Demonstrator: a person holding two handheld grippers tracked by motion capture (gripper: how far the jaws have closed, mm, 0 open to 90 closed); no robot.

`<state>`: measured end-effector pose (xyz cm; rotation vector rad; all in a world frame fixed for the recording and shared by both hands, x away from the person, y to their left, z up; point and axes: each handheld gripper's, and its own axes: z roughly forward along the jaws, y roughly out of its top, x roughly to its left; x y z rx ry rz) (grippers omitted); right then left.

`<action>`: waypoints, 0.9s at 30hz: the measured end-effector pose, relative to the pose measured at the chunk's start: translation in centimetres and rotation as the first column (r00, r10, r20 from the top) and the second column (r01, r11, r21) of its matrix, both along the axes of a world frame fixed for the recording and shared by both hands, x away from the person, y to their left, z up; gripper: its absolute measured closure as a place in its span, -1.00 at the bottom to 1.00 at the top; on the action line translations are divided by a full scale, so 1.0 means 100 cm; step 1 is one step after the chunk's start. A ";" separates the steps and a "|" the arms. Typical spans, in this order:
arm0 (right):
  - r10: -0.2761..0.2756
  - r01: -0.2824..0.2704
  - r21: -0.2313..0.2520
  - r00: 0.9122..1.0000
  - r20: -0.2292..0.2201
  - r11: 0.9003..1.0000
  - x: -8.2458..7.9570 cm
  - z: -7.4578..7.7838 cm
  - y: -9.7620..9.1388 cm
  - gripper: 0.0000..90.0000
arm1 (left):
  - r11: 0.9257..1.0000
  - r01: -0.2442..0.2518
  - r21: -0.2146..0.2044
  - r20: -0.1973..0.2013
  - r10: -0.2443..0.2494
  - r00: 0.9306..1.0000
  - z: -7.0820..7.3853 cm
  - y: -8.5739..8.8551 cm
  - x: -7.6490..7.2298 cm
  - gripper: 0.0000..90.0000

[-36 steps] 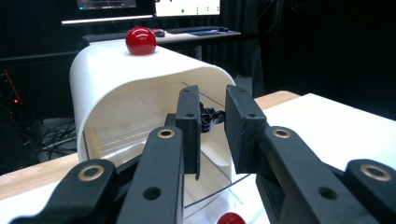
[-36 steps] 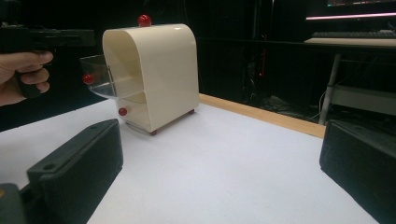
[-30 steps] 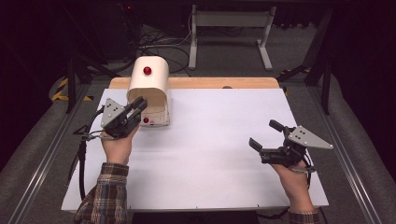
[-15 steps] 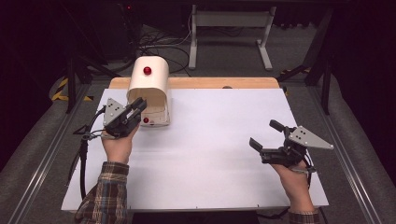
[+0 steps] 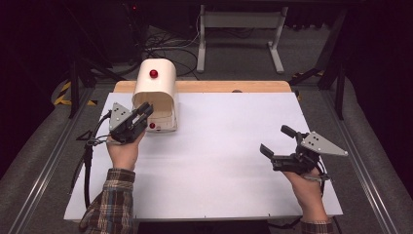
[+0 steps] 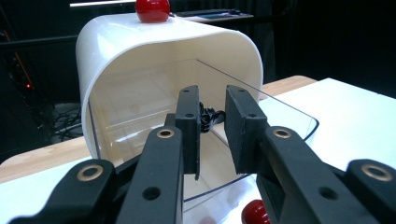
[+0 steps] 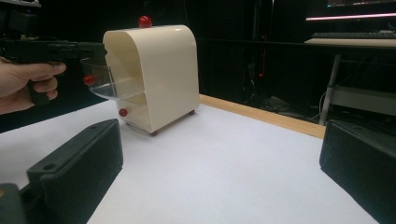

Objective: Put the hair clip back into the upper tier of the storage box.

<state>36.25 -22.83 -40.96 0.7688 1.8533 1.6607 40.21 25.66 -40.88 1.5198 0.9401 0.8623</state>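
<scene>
— Left gripper (image 6: 212,95) state? Where is the target?

— Jaws narrowly parted, nothing clamped. Tips sit at the mouth of the cream box (image 5: 157,90), over its pulled-out clear tray (image 6: 285,114). A small black item (image 6: 208,115) lies straight ahead, deeper in the tray, in line with the gap; contact not discernible.

— Long axis?

— Too small to tell. Judgement: push straight in.

— Other hand?

— Right gripper (image 5: 274,139) spread wide, well apart; left is far nearer.

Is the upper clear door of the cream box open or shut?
Open. The upper clear door is swung out from the cream box, exposing its inside.
</scene>
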 end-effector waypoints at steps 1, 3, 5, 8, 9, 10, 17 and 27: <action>0.000 0.000 0.000 1.000 0.000 1.000 0.000 0.000 0.000 -1.00 | 1.000 0.000 0.000 0.000 0.000 1.000 0.000 0.000 0.000 0.70; 0.002 -0.002 -0.002 1.000 0.001 1.000 0.000 0.000 0.000 -1.00 | 1.000 -0.001 0.004 -0.001 0.001 1.000 0.000 0.000 0.001 0.70; 0.002 -0.002 -0.002 1.000 0.001 1.000 0.000 0.000 0.000 -1.00 | 1.000 -0.002 -0.001 -0.004 0.002 1.000 -0.001 0.000 0.001 0.70; -0.001 0.001 0.004 1.000 -0.002 1.000 0.000 0.000 0.000 -1.00 | 1.000 -0.004 0.000 -0.005 0.004 1.000 -0.001 0.001 0.001 0.70; 0.000 0.000 0.004 1.000 -0.002 1.000 0.000 0.000 0.000 -1.00 | 1.000 -0.004 0.000 -0.005 0.004 1.000 -0.001 0.001 0.001 0.70; 0.000 0.000 0.004 1.000 -0.002 1.000 0.000 0.000 0.000 -1.00 | 1.000 -0.005 0.001 -0.005 0.005 1.000 -0.001 0.001 0.001 0.70; 0.003 -0.003 -0.002 1.000 0.001 1.000 0.000 0.000 0.001 -1.00 | 1.000 -0.006 -0.007 -0.015 0.006 1.000 -0.003 -0.001 0.003 0.70; -0.003 0.003 0.003 1.000 0.000 1.000 0.000 0.000 0.000 -1.00 | 1.000 -0.011 -0.010 -0.021 0.010 1.000 -0.003 -0.001 0.004 0.69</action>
